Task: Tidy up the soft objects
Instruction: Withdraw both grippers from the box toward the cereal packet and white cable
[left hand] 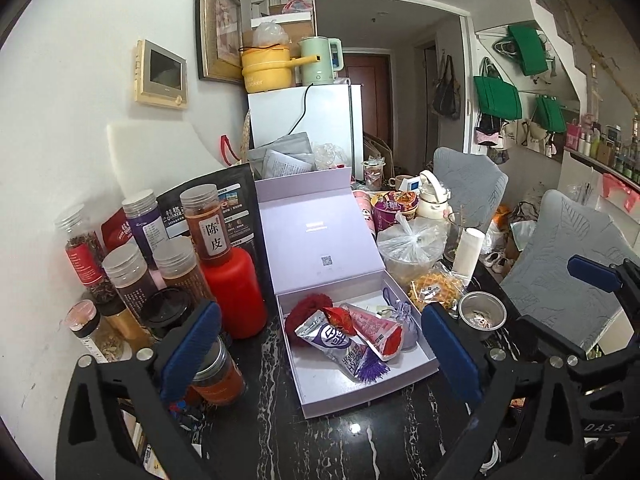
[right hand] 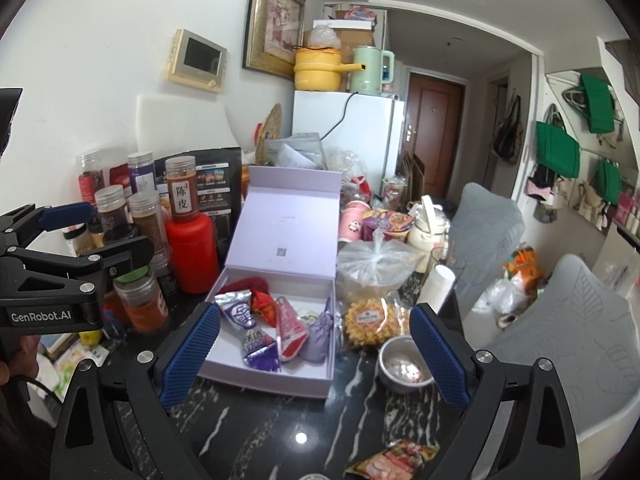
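1. both grippers are hovering apart from everything: the left gripper (left hand: 320, 344) is holding its jaws spread wide with nothing between them, and the right gripper (right hand: 316, 356) is likewise gaping and empty.
2. several soft things are already lying in the lavender box (right hand: 224, 364), whose lid is standing upright behind it: a silver-purple snack pouch (left hand: 332, 340), a pink packet (left hand: 376, 330), a small red packet (left hand: 340, 316), a lilac drawstring sachet (left hand: 402, 316), a purple tassel (left hand: 374, 368) and a dark red knitted piece (left hand: 310, 308) at the back corner.
3. judging by this, the packing step is looking partly done, and the hands seem to be between picks.
4. a waffle in a clear wrapper (right hand: 370, 322) is sitting just right of the box, beside a small metal cup (right hand: 404, 368), and a red-orange snack bag (right hand: 394, 460) is lying on the black marble table (right hand: 280, 420) nearest the right wrist camera.
5. the next move is probably calling for the right gripper to be dropping toward one of those loose packets, pinching the crinkly edge gently, while avoiding the metal cup and the jars (left hand: 132, 272) crowding the left side.
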`<state>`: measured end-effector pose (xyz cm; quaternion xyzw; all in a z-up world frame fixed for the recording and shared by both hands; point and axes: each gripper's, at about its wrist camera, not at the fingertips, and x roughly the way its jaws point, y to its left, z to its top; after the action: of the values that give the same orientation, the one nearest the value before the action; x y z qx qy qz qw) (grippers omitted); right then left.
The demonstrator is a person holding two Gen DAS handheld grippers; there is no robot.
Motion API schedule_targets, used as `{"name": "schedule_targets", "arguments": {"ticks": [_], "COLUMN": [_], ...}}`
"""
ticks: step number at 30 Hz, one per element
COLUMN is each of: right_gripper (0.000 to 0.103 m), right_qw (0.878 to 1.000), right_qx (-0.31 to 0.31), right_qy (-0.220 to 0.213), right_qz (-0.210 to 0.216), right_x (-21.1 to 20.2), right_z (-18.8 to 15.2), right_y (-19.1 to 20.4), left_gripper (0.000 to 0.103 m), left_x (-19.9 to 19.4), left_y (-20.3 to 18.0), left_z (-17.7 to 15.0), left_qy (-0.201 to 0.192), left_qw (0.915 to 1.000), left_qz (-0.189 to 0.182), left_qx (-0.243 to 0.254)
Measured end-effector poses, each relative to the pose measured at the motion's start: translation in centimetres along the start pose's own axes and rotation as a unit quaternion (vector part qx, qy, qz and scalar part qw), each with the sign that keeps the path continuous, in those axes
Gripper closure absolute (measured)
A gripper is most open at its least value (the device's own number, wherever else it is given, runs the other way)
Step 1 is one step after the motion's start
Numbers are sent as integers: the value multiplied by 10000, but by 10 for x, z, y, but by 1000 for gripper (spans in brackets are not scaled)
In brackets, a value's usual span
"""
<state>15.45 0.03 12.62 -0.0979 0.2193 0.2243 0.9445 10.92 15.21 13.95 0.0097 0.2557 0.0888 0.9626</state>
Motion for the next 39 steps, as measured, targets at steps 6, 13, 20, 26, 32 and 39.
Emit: {"name": "schedule_targets", "arguments": {"ticks": [6,13,20,26,32,39], "right_gripper": [6,5,5,5,5,5], "right_qw": [10000,9999,9995,9984,9969,9953], "right_qx": [23,106,228,372,536,624], "right_qy": [-72,-39,198,410,555,733], "right_qz": [-55,-90,-36,115,150,141], "right_x": [-26,-44,-44,-36,-29,-15], "right_z": [-17,-45,-78,-108,-136,-168], "right_y": [-3,-4,-6,-11,-14,-12], "left_gripper": [1,1,1,1,1,1], "left_x": [-17,-26,-27,-18,-1,12], "left_y": [-10,-23,-36,-42,-46,-51], "left_z": [-17,-40,-64,-90,-114,-139], "left_qy": [-30,111,298,567,906,1136], "left_qw": [9999,9988,9975,9956,9911,9860], "left_qz": [-135,-446,-600,-717,-968,-1220], "left_qx": [95,146,214,226,108,65]}}
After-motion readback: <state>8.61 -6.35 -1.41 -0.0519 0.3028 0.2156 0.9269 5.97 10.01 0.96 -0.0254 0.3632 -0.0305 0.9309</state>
